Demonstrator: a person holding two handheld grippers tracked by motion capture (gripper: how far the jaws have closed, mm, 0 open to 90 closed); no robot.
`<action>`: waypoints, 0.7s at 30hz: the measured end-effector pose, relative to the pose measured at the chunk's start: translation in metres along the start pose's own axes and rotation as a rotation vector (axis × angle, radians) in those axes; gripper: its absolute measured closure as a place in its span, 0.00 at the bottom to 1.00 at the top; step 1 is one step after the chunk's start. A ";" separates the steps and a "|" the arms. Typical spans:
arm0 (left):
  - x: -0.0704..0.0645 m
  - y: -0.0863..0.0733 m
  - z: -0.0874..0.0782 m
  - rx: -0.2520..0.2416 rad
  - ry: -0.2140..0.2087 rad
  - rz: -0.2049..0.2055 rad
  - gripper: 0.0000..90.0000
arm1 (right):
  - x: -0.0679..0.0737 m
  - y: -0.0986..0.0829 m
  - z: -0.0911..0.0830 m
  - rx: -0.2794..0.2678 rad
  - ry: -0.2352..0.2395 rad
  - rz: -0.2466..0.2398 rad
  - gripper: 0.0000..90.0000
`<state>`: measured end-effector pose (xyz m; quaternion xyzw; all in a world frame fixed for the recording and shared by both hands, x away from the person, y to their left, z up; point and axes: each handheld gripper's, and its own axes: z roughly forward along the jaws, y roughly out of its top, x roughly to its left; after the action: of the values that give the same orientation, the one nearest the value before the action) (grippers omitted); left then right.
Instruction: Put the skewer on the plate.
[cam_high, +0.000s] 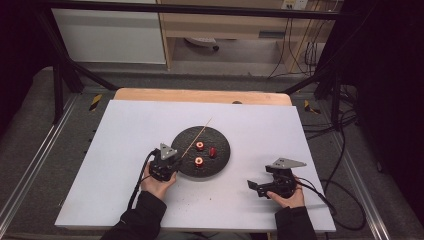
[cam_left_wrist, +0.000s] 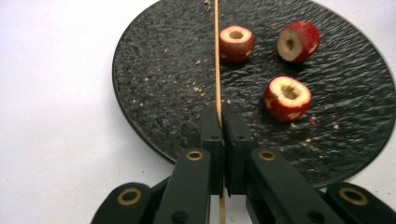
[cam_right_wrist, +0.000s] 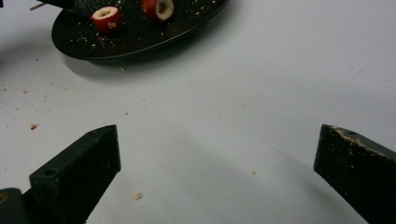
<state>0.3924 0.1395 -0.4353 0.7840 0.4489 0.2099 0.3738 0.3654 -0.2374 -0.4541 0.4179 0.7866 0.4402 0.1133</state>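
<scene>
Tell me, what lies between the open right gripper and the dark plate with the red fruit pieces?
Bare white table with scattered crumbs, seen in the right gripper view.

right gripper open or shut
Open: in the right gripper view the right gripper has its fingers spread wide, with bare white table between them, holding nothing.

Even overhead light — dim surroundings, soft shadows, slight blur

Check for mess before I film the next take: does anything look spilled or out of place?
Yes. Pale crumbs are scattered across the black plate around the three red cored fruit pieces, and more lie on the white table beside it. The right gripper has crumbs stuck to one jaw.
</scene>
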 end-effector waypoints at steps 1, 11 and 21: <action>0.000 0.000 0.001 0.005 0.004 0.001 0.98 | 0.000 0.000 0.000 0.001 0.000 0.000 0.02; -0.003 -0.001 0.005 0.027 0.014 0.020 0.97 | 0.000 0.000 0.000 -0.002 0.000 -0.001 0.02; 0.002 -0.001 -0.006 -0.005 -0.032 0.053 0.78 | 0.000 0.000 -0.002 -0.005 -0.004 0.000 0.02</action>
<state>0.3890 0.1440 -0.4320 0.7979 0.4216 0.2084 0.3770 0.3647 -0.2383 -0.4526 0.4184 0.7852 0.4416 0.1158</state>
